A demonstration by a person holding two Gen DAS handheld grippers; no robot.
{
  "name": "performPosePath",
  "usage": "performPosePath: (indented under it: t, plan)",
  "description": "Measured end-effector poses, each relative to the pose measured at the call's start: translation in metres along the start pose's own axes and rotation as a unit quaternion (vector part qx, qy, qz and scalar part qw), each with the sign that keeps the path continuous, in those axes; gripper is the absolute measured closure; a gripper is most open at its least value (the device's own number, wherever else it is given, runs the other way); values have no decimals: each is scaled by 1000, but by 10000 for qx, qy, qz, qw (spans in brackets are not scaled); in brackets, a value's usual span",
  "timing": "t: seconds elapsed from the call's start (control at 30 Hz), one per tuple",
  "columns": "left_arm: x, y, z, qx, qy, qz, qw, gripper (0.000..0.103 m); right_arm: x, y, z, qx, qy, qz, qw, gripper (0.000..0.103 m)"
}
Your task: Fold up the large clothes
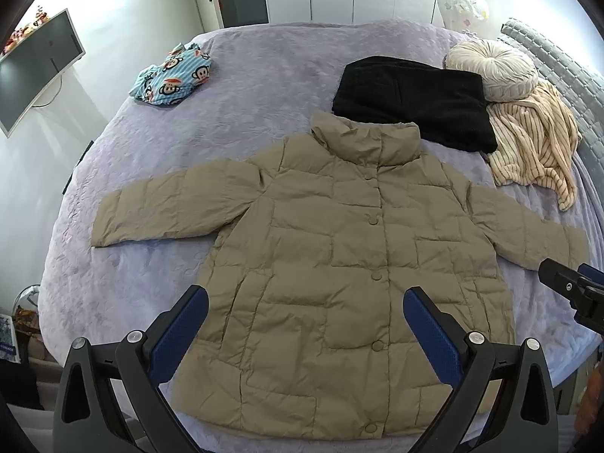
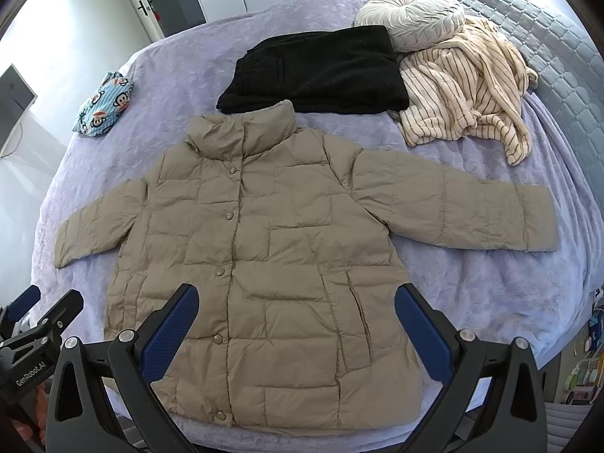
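A khaki quilted puffer jacket (image 1: pixel 339 256) lies flat, front up and buttoned, on the lavender bed, both sleeves spread out sideways; it also shows in the right wrist view (image 2: pixel 271 256). My left gripper (image 1: pixel 305 302) is open and empty, held above the jacket's lower hem area. My right gripper (image 2: pixel 296 302) is open and empty, held above the jacket's lower right part. The right gripper shows at the right edge of the left wrist view (image 1: pixel 573 287); the left gripper shows at the left edge of the right wrist view (image 2: pixel 34 324).
A folded black garment (image 1: pixel 411 102) lies behind the jacket's collar. A cream striped garment (image 1: pixel 528 139) and a round cushion (image 1: pixel 494 68) lie at the back right. A blue monkey-print garment (image 1: pixel 170 75) lies at the back left. The bed cover (image 1: pixel 241 87) is lavender.
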State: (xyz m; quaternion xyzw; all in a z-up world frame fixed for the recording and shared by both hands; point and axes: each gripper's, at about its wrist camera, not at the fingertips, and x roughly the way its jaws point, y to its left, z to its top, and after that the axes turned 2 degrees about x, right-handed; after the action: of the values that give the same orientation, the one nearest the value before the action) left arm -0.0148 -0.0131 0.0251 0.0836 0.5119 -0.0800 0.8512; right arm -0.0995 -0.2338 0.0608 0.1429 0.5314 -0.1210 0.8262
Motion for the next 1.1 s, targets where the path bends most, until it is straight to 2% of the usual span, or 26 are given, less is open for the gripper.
performPosePath:
  t: [1.1]
  plan:
    - [-8, -1, -5, -54, -45, 38, 10000, 0, -6, -3, -1, 17, -11, 5, 10000, 0]
